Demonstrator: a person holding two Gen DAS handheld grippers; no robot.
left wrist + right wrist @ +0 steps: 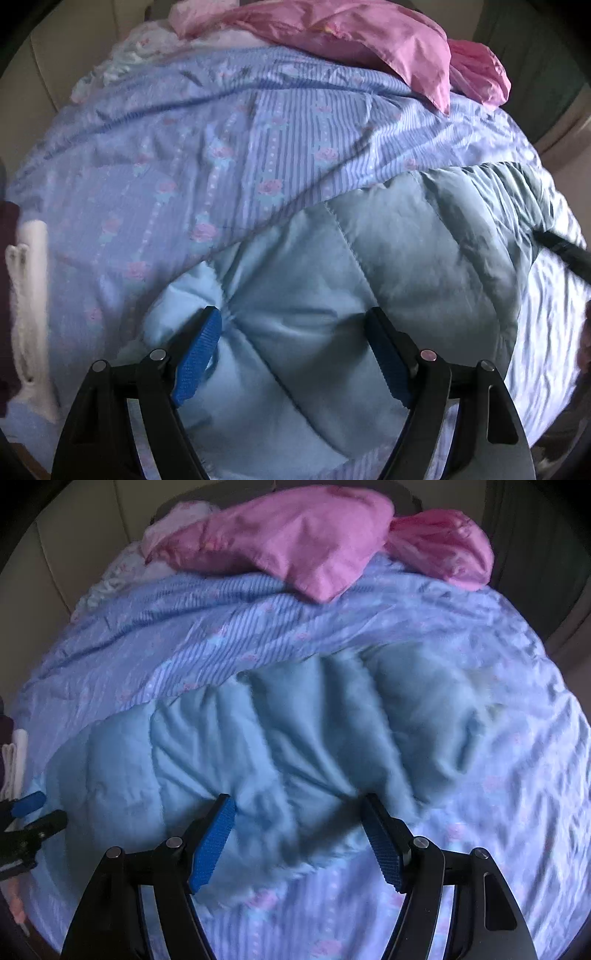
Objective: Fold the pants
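While both grippers hang over the bed [155, 155], the pants [314, 295] lie spread on its striped floral sheet, a pale blue quilted garment with stitched seams. Our left gripper [293, 354] has its jaws wide apart with nothing between them, and the padded cloth sits directly beneath and ahead of its fingers; an edge of the garment curves past the left finger, with sheet beyond it. Our right gripper [299, 836] is likewise spread and empty, poised over the near edge of the pants [288, 738], which stretch ahead of it and off to its left, where the other gripper shows at the rim of the view. Farther ahead of both, pink cloth [295, 542] lies bunched at the far side of the bed, and to the far left of the left gripper a white knit item [29, 295] rests at the bed's edge. We cannot tell whether the pants are already doubled over; the motion blur in the right view hides the layers. We judge the folding early or midway: the garment looks broad and rumpled, nothing is grasped, and at least one more fold with smoothing seems left.
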